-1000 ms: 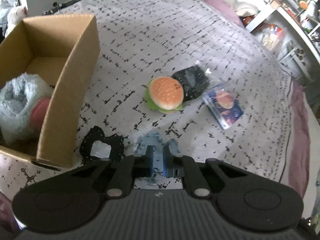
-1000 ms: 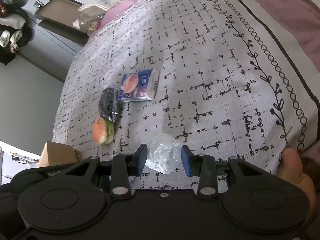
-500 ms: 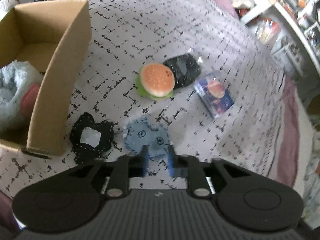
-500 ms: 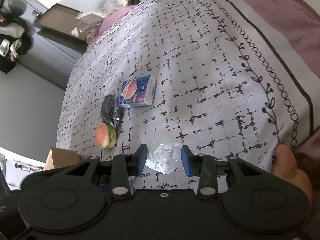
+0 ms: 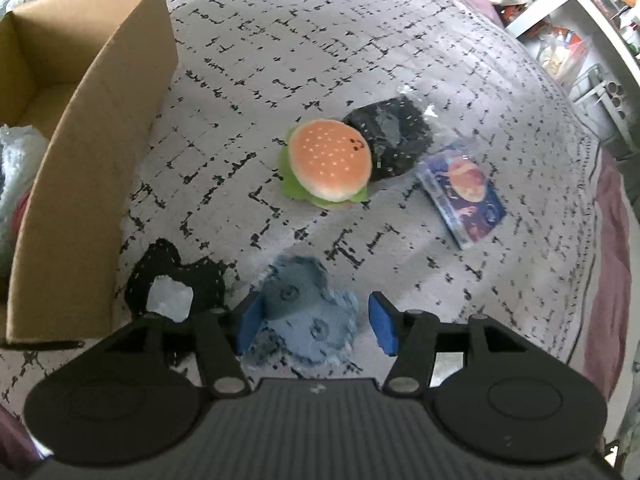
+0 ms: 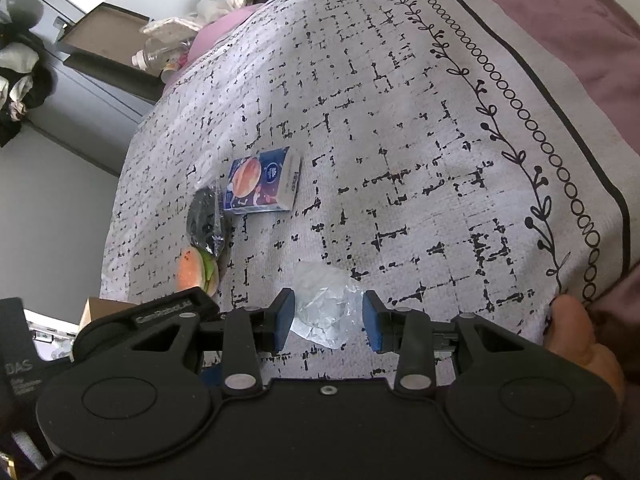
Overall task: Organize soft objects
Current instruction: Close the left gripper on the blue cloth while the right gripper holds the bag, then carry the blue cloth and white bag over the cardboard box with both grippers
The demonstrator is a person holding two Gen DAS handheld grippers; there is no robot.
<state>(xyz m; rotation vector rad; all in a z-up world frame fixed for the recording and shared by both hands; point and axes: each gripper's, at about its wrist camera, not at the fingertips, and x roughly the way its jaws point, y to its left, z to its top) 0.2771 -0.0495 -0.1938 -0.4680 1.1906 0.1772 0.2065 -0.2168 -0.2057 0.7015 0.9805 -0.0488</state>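
Observation:
A blue knitted soft piece (image 5: 308,312) lies flat on the patterned bed cover (image 5: 360,40). My left gripper (image 5: 315,326) hangs low over it with its jaws opening; the piece sits between the fingers and the right pad stands clear of it. In the right wrist view my right gripper (image 6: 327,321) is shut on a crumpled clear plastic bag (image 6: 326,308). A burger plush (image 5: 328,160) rests mid-cover, also seen as the burger plush (image 6: 196,270) from the right. An open cardboard box (image 5: 92,152) stands at the left with a fluffy grey plush (image 5: 16,168) inside.
Beside the burger lie a black item in clear wrap (image 5: 390,136) and a blue tissue pack (image 5: 464,192). A black-edged patch with a white centre (image 5: 172,292) sits by the box. A person's thumb (image 6: 576,332) rests beside the right gripper. Shelves (image 5: 592,40) stand beyond the bed.
My left gripper went from shut on the blue piece to open, let it go onto the cover and sank closer to it. The right gripper kept its hold on the bag.

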